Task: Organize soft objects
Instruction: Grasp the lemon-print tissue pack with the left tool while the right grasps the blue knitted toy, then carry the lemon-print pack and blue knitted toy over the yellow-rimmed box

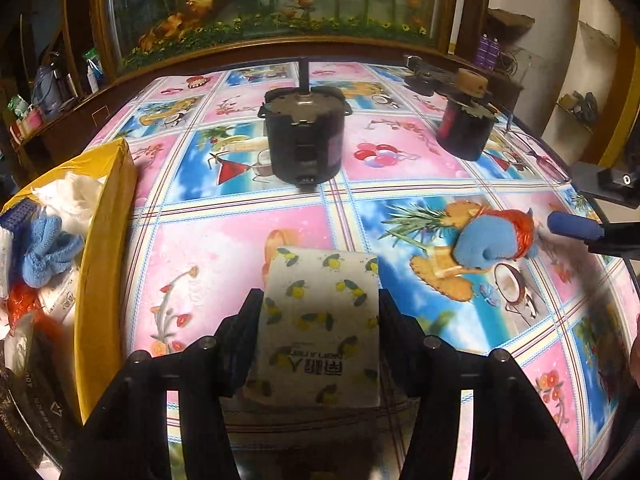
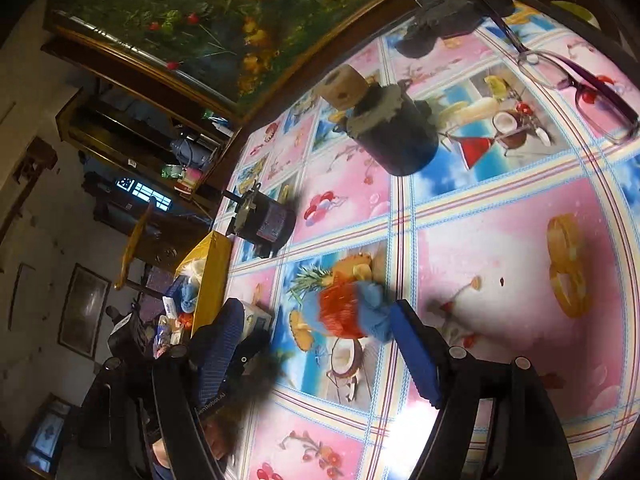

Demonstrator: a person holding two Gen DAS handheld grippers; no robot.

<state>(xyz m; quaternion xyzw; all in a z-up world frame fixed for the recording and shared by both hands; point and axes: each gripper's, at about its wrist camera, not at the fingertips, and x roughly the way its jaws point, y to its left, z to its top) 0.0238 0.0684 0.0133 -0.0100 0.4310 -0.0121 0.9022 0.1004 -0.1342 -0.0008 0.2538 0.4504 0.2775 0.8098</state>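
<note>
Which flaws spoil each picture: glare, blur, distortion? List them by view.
Left wrist view: fisheye bends the tablecloth grid and frame corners go dark; the tissue pack in the left gripper stays sharp. Right wrist view: glare whitens the cloth near the right gripper; a dark smear blurs its left finger; the blue sock bundle looks soft.

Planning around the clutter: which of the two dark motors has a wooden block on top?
The right motor, nearest the glasses, has the wooden block on its top. The middle motor shows only a bare shaft.
</note>
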